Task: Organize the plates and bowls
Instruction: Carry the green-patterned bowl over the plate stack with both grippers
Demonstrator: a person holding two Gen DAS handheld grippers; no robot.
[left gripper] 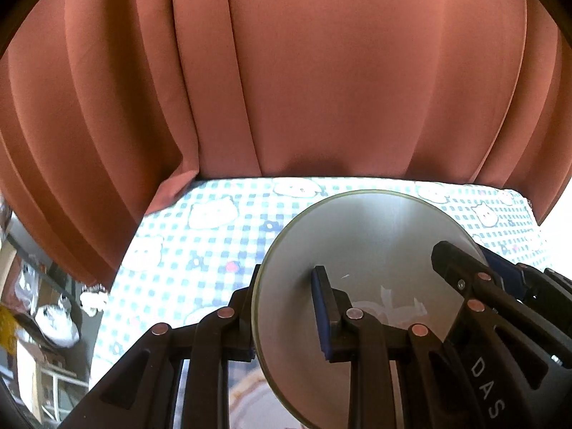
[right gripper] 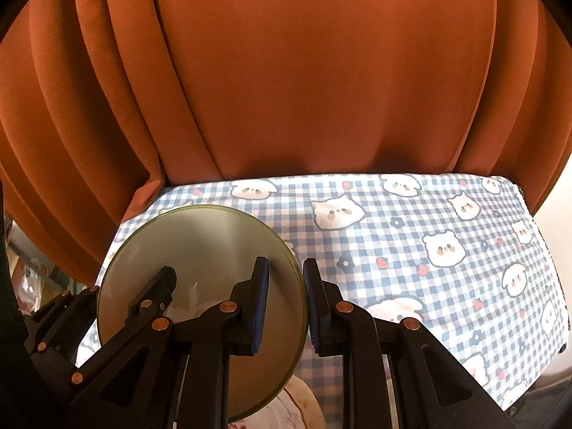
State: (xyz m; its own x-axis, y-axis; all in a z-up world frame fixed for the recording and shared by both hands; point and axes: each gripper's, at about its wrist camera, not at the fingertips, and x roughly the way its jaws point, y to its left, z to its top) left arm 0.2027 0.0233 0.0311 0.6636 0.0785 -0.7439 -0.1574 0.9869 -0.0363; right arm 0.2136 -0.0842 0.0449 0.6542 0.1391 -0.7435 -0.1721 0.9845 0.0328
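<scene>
Both grippers, left (left gripper: 286, 307) and right (right gripper: 286, 304), are clamped on opposite edges of one glass plate (left gripper: 364, 243). It is held above a checked tablecloth (right gripper: 411, 236), before an orange curtain (right gripper: 286, 71).

Checked tablecloth (right gripper: 447, 236): bare and passable across its right and far stretches. Obstacles: rust curtain (right gripper: 304, 71) closing off the far edge; glass plate (right gripper: 200, 250) held above the near left
</scene>
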